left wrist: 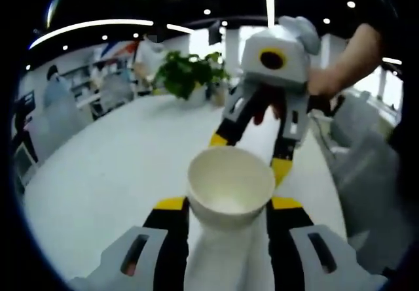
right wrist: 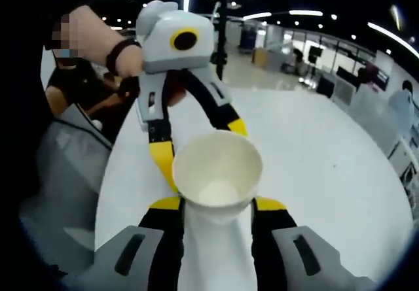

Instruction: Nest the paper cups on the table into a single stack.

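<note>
Paper cups: we are holding one white cup (left wrist: 230,188) in the left gripper (left wrist: 229,207), jaws pressing its sides, mouth facing forward above the white table (left wrist: 124,173). We are gripping another cup (right wrist: 217,172) the same way in the right gripper (right wrist: 216,206). Both cups are facing each other, apart, near a potted plant (left wrist: 188,74).

Paper cup (left wrist: 230,188), at centre: matt off-white paper with a smooth rolled rim. Table (left wrist: 124,173), from nine to twelve o'clock: smooth white top with a faint sheen. Gripper at one o'clock (left wrist: 252,152): pale grey moulded plastic housing, black arms, yellow matt finger pads (left wrist: 282,168). Potted plant (left wrist: 191,74), at twelve o'clock: glossy green leaves.
</note>
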Tool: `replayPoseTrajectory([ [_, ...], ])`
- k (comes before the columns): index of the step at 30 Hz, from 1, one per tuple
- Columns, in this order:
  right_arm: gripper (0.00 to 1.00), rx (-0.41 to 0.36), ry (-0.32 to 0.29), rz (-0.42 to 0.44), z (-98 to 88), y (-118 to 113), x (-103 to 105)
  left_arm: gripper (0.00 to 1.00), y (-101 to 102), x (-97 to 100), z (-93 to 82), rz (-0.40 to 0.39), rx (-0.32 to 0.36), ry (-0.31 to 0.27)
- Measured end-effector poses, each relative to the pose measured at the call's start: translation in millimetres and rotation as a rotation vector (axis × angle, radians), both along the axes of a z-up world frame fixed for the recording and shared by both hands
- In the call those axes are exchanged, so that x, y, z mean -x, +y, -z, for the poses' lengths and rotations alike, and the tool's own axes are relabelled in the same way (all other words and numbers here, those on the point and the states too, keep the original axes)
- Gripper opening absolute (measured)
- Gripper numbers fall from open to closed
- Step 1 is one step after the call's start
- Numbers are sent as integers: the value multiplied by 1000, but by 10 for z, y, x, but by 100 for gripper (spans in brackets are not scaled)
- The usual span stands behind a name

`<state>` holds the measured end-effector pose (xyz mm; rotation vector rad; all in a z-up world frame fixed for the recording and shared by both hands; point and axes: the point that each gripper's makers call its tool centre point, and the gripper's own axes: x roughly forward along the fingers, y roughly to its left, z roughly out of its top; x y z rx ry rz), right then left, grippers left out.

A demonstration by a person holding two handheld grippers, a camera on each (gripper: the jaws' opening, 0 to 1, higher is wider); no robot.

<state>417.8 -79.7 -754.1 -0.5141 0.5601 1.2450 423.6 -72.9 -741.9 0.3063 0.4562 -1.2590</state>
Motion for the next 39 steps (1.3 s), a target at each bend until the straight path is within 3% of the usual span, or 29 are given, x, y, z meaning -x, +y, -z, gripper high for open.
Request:
replayPoseTrajectory([
  [5,36,19,6,6,111,-37,-186,45,-22,-184,108,-20,-4,17],
  [13,35,-1,84,40,303,-97,-371,45,-55,-370,284,-46,-13,66],
  [19,34,-36,107,57,314,-100,-454,45,-43,-471,306,-90,11,86],
  [29,35,-55,105,64,320,-115,-444,46,-52,-492,310,-93,2,73],
  [32,41,-56,98,80,350,-127,-446,53,23,-538,347,-127,-28,52],
  [34,46,-53,103,91,369,-145,-442,59,69,-544,362,-155,-28,81],
  [39,47,-61,115,105,358,-243,-390,59,134,-510,280,-172,-9,76],
])
